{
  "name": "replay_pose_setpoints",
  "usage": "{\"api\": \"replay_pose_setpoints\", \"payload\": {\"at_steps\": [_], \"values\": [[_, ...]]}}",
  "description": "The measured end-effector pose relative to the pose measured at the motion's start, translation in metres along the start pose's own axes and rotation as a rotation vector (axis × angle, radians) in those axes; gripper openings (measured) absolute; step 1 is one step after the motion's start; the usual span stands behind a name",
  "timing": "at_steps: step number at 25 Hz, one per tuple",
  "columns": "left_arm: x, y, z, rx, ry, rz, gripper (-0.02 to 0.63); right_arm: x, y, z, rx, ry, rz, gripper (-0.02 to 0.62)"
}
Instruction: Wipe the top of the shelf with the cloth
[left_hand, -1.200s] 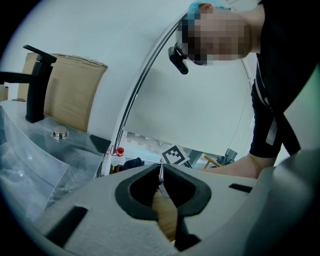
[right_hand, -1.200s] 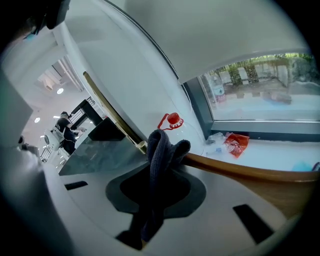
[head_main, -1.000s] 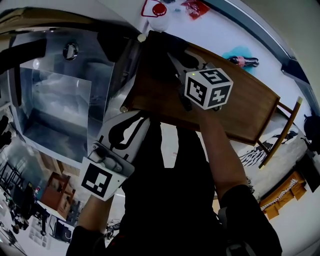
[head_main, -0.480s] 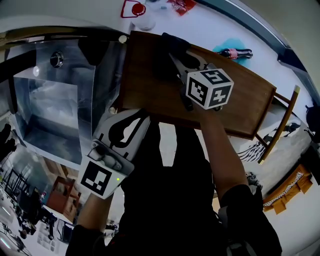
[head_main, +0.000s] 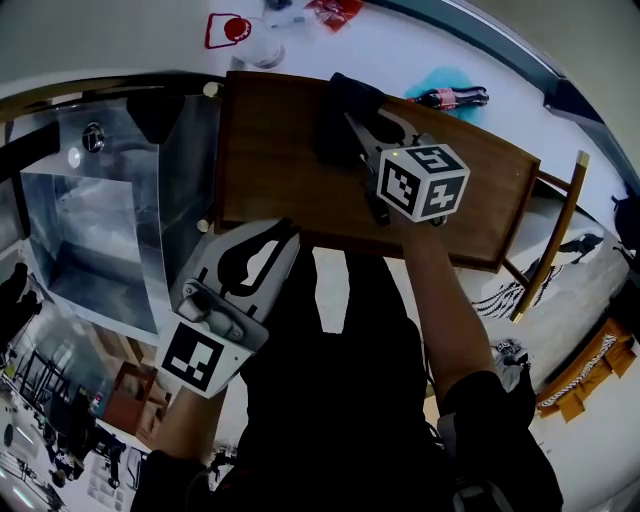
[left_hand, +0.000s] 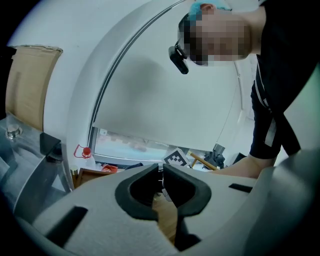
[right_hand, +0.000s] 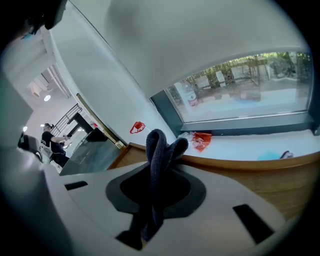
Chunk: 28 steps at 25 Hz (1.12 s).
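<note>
Forward, right tongs (head_main: 357, 135) on cloth (head_main: 338, 103)

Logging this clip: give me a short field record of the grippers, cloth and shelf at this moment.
right gripper: shut on the cloth, over the shelf top
cloth: dark, bunched, at the shelf's far edge
left gripper: shut, nothing between its jaws, by the shelf's near edge
shelf top: brown wood
bottle: lying beyond the shelf
</note>
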<state>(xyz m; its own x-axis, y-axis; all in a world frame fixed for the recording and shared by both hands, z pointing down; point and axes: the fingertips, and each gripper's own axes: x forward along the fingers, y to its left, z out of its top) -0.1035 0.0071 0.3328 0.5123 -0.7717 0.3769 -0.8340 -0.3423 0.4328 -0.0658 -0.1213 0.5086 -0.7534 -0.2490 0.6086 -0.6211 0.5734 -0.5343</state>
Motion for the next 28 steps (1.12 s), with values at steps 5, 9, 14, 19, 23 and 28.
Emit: {"api": "replay_pose_setpoints", "payload": {"at_steps": [5,9,14,19,23,28], "values": [[0.018,-0.019,-0.001,0.012,0.019,-0.031,0.044,-0.020,-0.022,-0.001,0.018,-0.013,-0.023,0.058],[0.031,-0.032,-0.001,0.024,0.030,-0.053,0.044,-0.036,-0.040,-0.003,0.034,-0.024,-0.044,0.058],[0.048,-0.047,0.002,0.038,0.035,-0.075,0.044,-0.056,-0.062,-0.005,0.052,-0.035,-0.071,0.058],[0.060,-0.061,0.000,0.047,0.052,-0.092,0.044,-0.075,-0.081,-0.008,0.063,-0.045,-0.099,0.057],[0.072,-0.073,0.000,0.055,0.057,-0.110,0.044,-0.091,-0.095,-0.010,0.072,-0.054,-0.119,0.058],[0.090,-0.090,0.001,0.065,0.065,-0.137,0.044,-0.111,-0.116,-0.012,0.092,-0.066,-0.139,0.058]]}}
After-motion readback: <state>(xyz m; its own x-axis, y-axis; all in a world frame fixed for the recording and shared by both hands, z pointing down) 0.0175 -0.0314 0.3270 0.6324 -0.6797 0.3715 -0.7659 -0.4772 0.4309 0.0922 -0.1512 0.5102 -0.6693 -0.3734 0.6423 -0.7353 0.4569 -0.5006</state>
